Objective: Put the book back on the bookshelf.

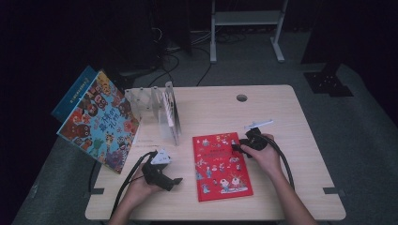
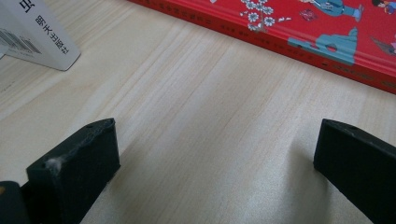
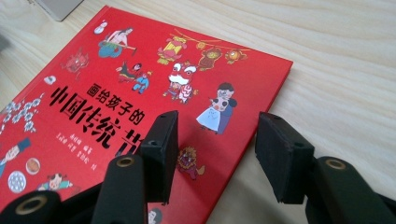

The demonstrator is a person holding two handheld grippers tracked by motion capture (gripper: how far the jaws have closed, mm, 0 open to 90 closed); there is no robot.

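Note:
A red picture book [image 1: 221, 164] lies flat in the middle of the wooden table [image 1: 286, 117]. My right gripper [image 1: 236, 146] sits at the book's upper right edge. In the right gripper view its jaws [image 3: 215, 119] stand apart, one over the red cover [image 3: 93, 93], the other over bare wood, gripping nothing. My left gripper [image 1: 174, 182] rests low on the table, left of the book. Its jaws [image 2: 218, 128] are wide open with bare wood between them, and the book's edge [image 2: 299, 35] lies ahead.
A clear acrylic book rack [image 1: 152, 105] stands at the back left with a thin book [image 1: 171, 112] upright in it. A large colourful book [image 1: 101, 122] and a blue one [image 1: 75, 91] lean off the left edge. A white printed corner [image 2: 39, 35] lies near the left gripper.

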